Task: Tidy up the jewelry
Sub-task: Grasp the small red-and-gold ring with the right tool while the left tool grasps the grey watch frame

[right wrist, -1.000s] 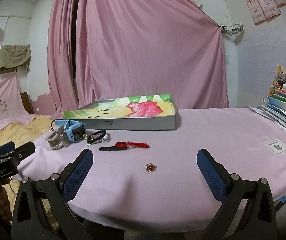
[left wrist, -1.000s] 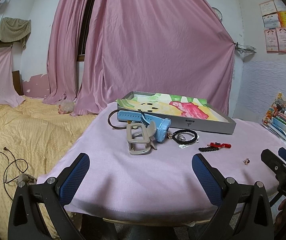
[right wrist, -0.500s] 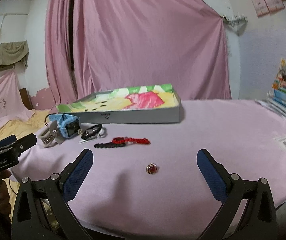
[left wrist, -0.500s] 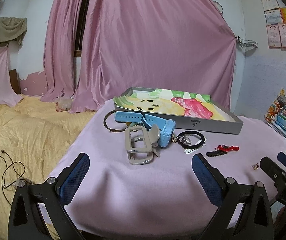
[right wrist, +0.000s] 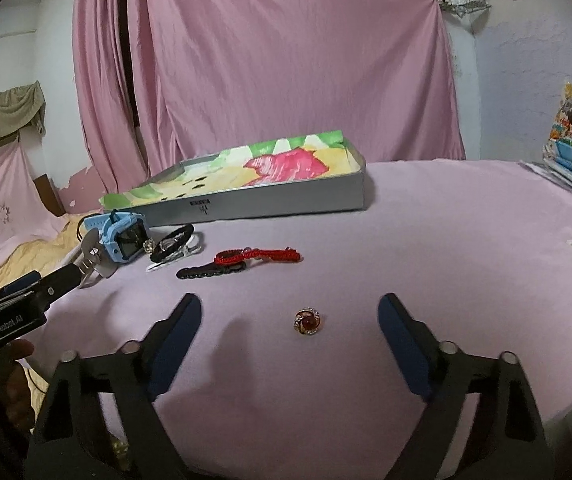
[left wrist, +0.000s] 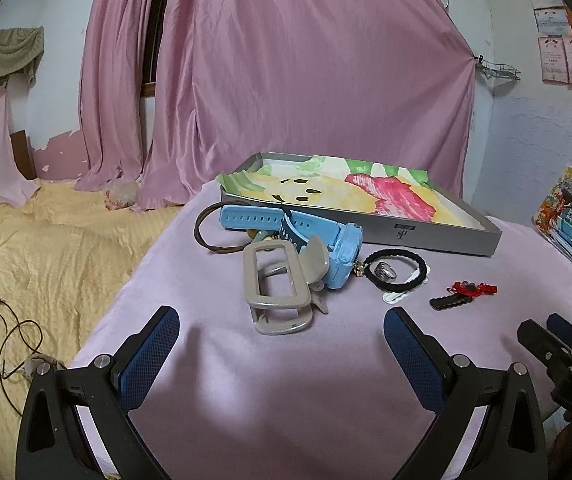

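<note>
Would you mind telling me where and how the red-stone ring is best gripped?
Probably by the flower-shaped head of the ring, coming from above with the right gripper. It lies low on the cloth, clear of other items, between the open jaws, and the head is its widest visible part.

Left gripper (left wrist: 282, 326): jaws spread wide, nothing between the blue pads (left wrist: 148, 356), held low and pointing forward. Right gripper (right wrist: 289, 320): jaws likewise wide apart, empty, pads (right wrist: 403, 344) angled outward. Each gripper appears at the edge of the other's view. Part of a hand (right wrist: 16, 380) shows at the left gripper's handle, grip details unclear.
</note>
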The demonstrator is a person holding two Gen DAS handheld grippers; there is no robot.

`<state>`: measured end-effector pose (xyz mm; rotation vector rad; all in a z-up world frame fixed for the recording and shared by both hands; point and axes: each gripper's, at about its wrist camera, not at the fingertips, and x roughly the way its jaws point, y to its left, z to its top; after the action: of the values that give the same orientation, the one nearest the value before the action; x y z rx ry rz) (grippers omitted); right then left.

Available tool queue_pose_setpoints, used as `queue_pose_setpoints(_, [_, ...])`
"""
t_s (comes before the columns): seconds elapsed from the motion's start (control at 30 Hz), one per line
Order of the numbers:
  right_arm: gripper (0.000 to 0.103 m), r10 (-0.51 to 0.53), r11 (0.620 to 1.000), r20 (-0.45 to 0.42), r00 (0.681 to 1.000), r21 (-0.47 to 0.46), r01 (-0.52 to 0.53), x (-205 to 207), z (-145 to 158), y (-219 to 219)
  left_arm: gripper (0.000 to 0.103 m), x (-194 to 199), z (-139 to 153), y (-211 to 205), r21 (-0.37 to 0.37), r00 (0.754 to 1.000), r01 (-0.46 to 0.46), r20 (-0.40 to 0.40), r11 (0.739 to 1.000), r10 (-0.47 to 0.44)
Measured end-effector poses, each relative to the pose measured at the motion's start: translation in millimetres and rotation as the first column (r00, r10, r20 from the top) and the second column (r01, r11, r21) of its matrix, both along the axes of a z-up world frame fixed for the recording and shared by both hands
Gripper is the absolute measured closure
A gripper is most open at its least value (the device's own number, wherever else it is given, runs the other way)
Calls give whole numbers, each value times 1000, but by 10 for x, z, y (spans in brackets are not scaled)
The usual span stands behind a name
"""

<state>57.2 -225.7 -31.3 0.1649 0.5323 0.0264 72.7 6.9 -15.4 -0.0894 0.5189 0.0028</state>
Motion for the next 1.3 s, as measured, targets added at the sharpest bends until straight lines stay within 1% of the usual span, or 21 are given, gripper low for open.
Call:
queue_pose_setpoints(0.13, [34,-3,1000,-15,1000,-1,3,39,-27,13,0,55,-5,9,-1,1000,0,-4,1000,0])
queue_pose_setpoints(0.23, [36,-3,1000,-16,1000,-9,3,60,-28,39,0,101,1,26,1,1000,-2,-5,1000,2])
queue_pose_setpoints(0.33, [49,-5,1000,-24,1000,-23,5,77,-20,71,0,157,11,23,-1,1000,14,-18,1000,-14])
queue_pose_setpoints(0.47, [56,-3,999,-64,998,-38,1,122,16,130,0,228,63,7,21,999,25,-43,999,-24])
queue_pose_setpoints(0.5, [57,-2,999,-70,998,-43,-1,126,19,144,0,248,80,19,14,999,25,-45,1000,-25])
queue_pose_setpoints(0.57, [65,2,999,-81,997,-53,-6,152,27,175,0,292,86,43,-2,998,25,-60,1000,-25])
queue_pose_setpoints(0.63, [70,6,999,-83,997,-49,-10,177,29,186,1,351,74,60,-13,996,26,-86,1000,-27])
queue_pose_setpoints(0.67, [71,8,999,-84,996,-49,-12,183,31,186,2,369,66,63,-16,995,27,-95,1000,-28])
queue_pose_setpoints(0.7, [73,12,999,-85,996,-47,-16,198,35,198,7,389,59,64,-22,994,32,-104,999,-34])
queue_pose_setpoints(0.77, [80,20,999,-86,996,-44,-24,213,34,213,12,423,47,52,-25,992,38,-120,999,-41])
queue_pose_setpoints(0.83, [82,30,999,-87,996,-41,-33,222,30,231,18,454,36,42,-31,990,47,-134,998,-51])
queue_pose_setpoints(0.9, [84,46,998,-88,995,-36,-49,230,30,249,26,472,25,43,-37,988,54,-145,998,-59])
queue_pose_setpoints(0.93, [88,52,998,-88,995,-34,-56,238,23,253,28,468,22,48,-39,987,57,-149,998,-62])
queue_pose_setpoints(1.0, [89,69,997,-90,994,-30,-72,261,24,281,35,482,18,39,-43,985,62,-157,997,-68])
queue_pose_setpoints(1.03, [91,75,997,-90,993,-30,-78,267,25,288,37,482,17,43,-44,985,62,-159,997,-69])
queue_pose_setpoints(1.07, [92,82,996,-91,992,-28,-85,278,24,299,41,488,16,42,-45,984,61,-162,997,-68])
queue_pose_setpoints(1.13, [92,90,995,-90,992,-23,-93,284,20,303,47,500,12,49,-52,983,60,-171,997,-69])
queue_pose_setpoints(1.2, [92,100,995,-89,991,-20,-102,295,18,312,55,511,2,46,-58,981,61,-179,996,-71])
queue_pose_setpoints(1.3, [92,109,994,-86,990,-17,-111,296,12,319,57,521,-4,41,-54,981,55,-184,997,-64])
